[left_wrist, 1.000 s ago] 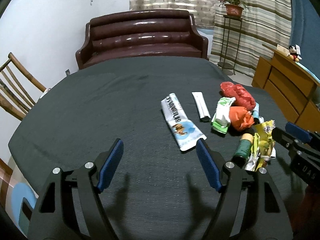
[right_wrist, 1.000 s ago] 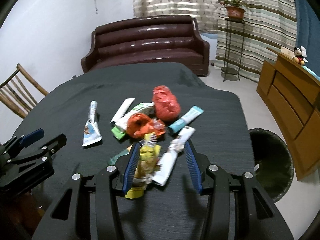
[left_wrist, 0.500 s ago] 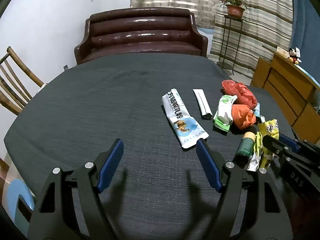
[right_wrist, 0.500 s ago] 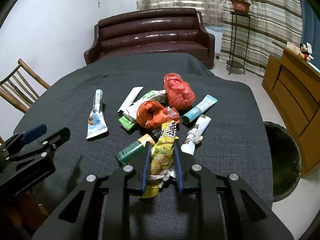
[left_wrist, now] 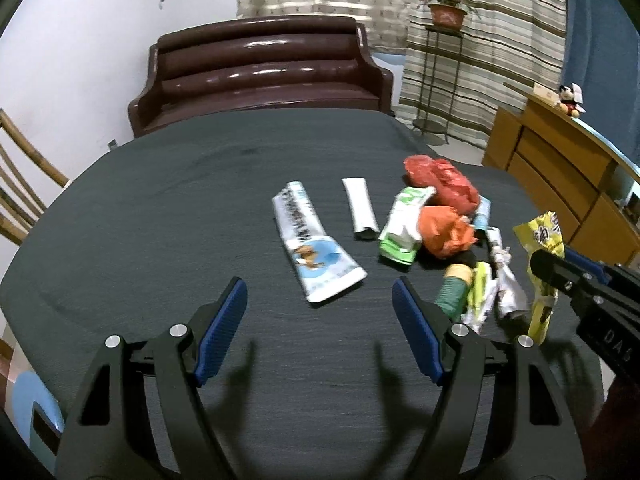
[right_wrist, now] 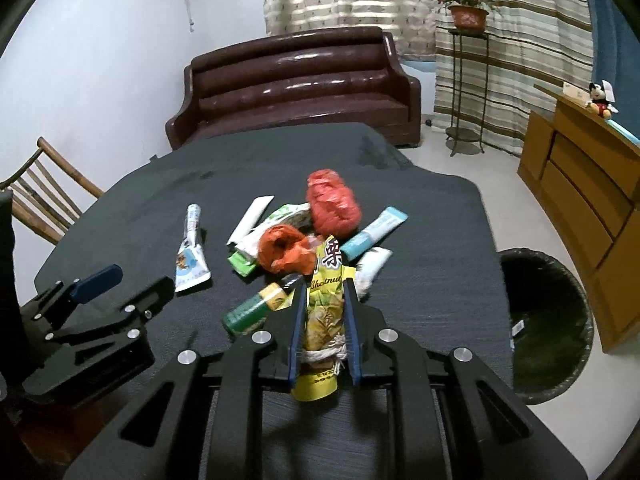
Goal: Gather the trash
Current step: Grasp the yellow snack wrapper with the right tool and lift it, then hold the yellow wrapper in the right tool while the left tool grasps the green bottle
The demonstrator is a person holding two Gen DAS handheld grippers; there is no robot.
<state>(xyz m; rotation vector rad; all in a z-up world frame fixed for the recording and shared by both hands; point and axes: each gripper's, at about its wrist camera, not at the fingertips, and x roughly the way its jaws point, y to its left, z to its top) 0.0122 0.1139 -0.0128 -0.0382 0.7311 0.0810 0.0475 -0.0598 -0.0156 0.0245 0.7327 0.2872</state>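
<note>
Yellow snack wrapper (right_wrist: 322, 312), centre of the right wrist frame: we log it clamped between our right gripper (right_wrist: 323, 292) pads. Our left gripper (left_wrist: 319, 300) hangs spread and empty over the dark tablecloth (left_wrist: 160, 208). Trash bin (right_wrist: 548, 320) sits lower right.

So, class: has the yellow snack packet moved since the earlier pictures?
Yes. The yellow snack packet has lifted off the table, its top now overlapping the orange bag.
</note>
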